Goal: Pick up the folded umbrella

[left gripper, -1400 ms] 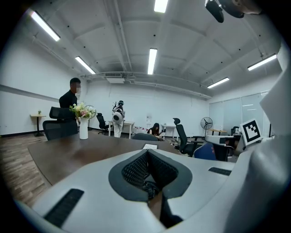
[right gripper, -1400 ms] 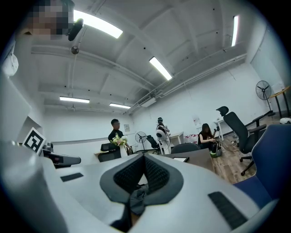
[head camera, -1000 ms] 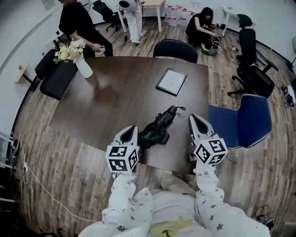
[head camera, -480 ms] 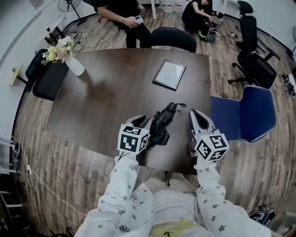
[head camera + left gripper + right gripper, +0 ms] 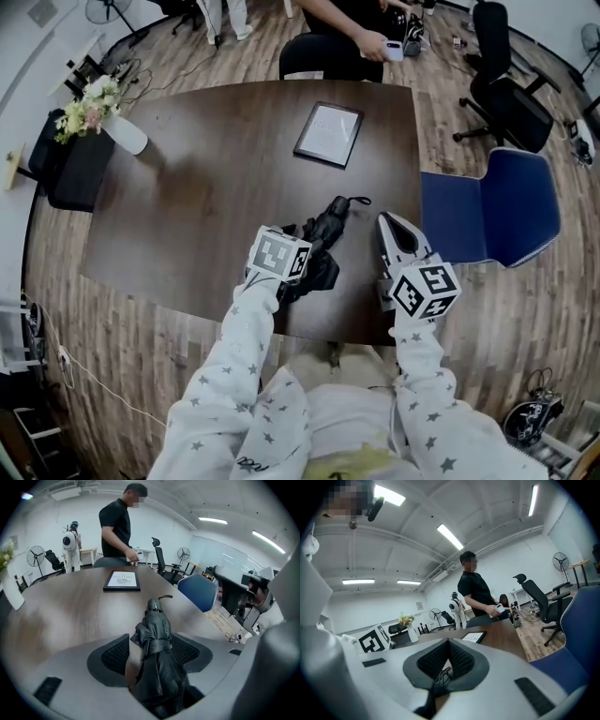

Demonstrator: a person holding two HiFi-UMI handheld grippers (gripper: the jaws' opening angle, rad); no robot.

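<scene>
Firstly, table (image 5: 187, 211): dark wood, large, rounded corners. Blue chair (image 5: 487, 206): off the table's right edge. Folded umbrella (image 5: 325, 236): black, strapped shut, lying on the table near the front edge, its far end toward the framed picture (image 5: 328, 134). Left gripper (image 5: 149, 644): tilted down over the umbrella's near end, jaws opening and spread wide, the bundled cloth between the two pads, with bare table showing beside one pad. Right gripper (image 5: 449, 643): just right of the umbrella, jaws pressed together at the tips, holding nothing. Vase of flowers (image 5: 112, 127): at the table's far left corner.
</scene>
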